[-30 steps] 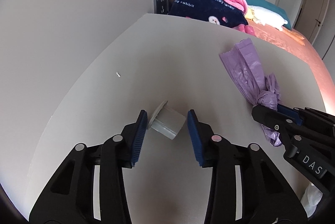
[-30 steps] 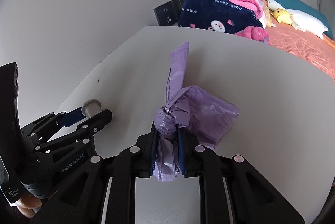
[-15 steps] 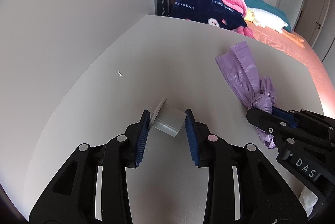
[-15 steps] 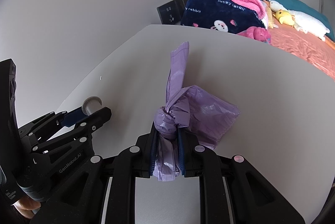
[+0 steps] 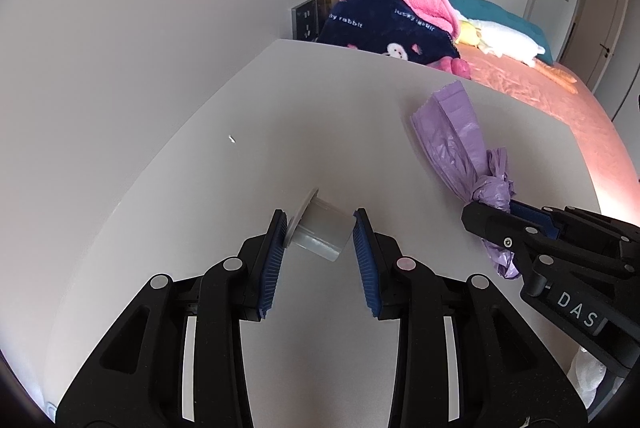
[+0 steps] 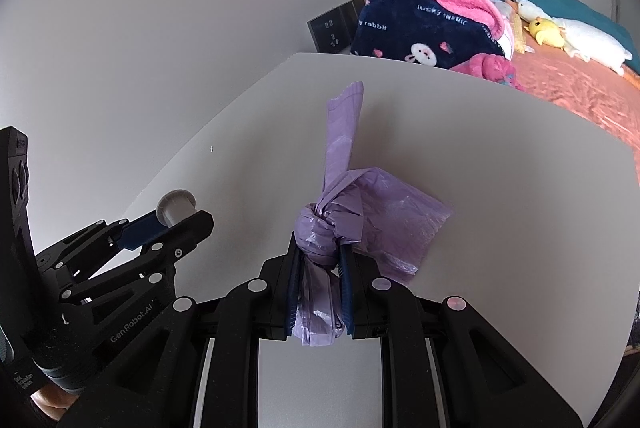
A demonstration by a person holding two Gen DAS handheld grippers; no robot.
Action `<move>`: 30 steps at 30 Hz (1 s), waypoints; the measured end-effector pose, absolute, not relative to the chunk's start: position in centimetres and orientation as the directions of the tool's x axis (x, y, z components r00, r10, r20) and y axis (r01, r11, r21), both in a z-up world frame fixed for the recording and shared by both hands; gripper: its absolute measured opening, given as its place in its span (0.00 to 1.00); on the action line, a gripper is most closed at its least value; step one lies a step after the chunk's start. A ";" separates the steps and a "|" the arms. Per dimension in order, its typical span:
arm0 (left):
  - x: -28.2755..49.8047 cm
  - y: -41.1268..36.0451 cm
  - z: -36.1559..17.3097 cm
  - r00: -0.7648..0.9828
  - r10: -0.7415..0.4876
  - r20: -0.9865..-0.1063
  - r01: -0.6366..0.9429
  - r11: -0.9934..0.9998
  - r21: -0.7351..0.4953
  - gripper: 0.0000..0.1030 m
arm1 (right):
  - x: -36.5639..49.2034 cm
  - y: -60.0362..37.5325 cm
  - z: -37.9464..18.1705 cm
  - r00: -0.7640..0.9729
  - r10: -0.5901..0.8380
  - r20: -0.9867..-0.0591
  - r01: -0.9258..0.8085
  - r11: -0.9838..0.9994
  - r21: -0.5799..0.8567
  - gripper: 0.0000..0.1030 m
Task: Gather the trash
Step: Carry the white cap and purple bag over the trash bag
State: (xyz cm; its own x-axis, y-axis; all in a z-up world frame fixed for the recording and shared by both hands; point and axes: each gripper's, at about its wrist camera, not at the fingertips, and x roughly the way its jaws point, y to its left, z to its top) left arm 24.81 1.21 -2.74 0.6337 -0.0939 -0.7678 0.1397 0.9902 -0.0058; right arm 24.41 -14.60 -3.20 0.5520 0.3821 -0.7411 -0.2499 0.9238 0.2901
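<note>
A small grey plastic cup [image 5: 318,228] lies on its side on the grey table [image 5: 320,132], rim pointing away. My left gripper [image 5: 320,224] has its two fingers closed against the cup's sides. The cup also shows in the right wrist view [image 6: 176,206], between the left gripper's fingers [image 6: 168,224]. My right gripper [image 6: 318,260] is shut on the knot of a purple plastic trash bag [image 6: 384,216], which rests on the table. In the left wrist view the bag [image 5: 460,144] lies to the right, held by the right gripper [image 5: 500,216].
A wall runs along the table's left side. A tiny white speck [image 5: 231,139] lies on the table near it. Beyond the far edge is a bed with a navy and pink blanket [image 5: 384,24] and soft toys. Wall sockets [image 6: 336,24] sit behind.
My left gripper's fingers have closed in from wide apart onto the cup's sides. The right gripper still holds the bag's knot and has barely moved.
</note>
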 end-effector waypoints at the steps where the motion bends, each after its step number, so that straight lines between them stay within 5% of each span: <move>1: 24.6 1.1 -2.6 0.633 -0.098 -0.768 0.142 0.990 -0.009 0.33 | 24.1 -14.7 -3.0 0.551 0.384 -0.741 -0.253 0.923 0.291 0.18; 30: 15.8 -7.8 1.1 0.638 -0.251 -0.728 0.267 0.959 -0.097 0.33 | 13.5 -23.5 1.3 0.620 0.298 -0.726 -0.203 0.955 0.218 0.18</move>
